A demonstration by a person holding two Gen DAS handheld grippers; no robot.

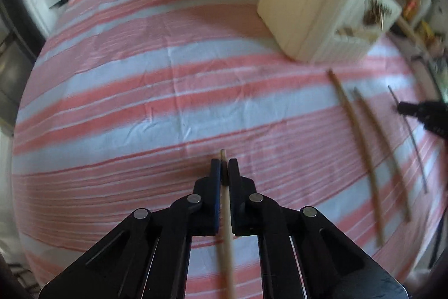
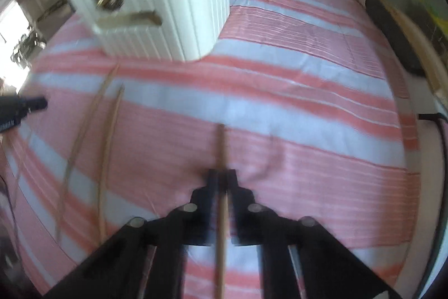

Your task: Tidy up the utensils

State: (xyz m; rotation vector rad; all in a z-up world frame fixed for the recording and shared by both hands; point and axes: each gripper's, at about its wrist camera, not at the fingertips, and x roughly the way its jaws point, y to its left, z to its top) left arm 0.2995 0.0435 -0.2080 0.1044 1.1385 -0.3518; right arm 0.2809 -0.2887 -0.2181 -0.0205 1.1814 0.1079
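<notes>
Here, each black gripper, left [image 1: 224, 165] and right [image 2: 222, 175], pinches a slim wooden stick [image 1: 227, 220] [image 2: 221, 203] above striped cloth [image 1: 168, 91], near a ribbed white holder [image 2: 179, 7].

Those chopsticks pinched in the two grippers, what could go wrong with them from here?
1. Each gripper, left and right, pinches one thin chopstick lengthwise near its end, so it may pivot or slip out.
2. The white holder already shows contents at its top; a stick pushed in could catch on them or tip it.
3. Loose sticks lie on the striped cloth and could get swept aside.
</notes>
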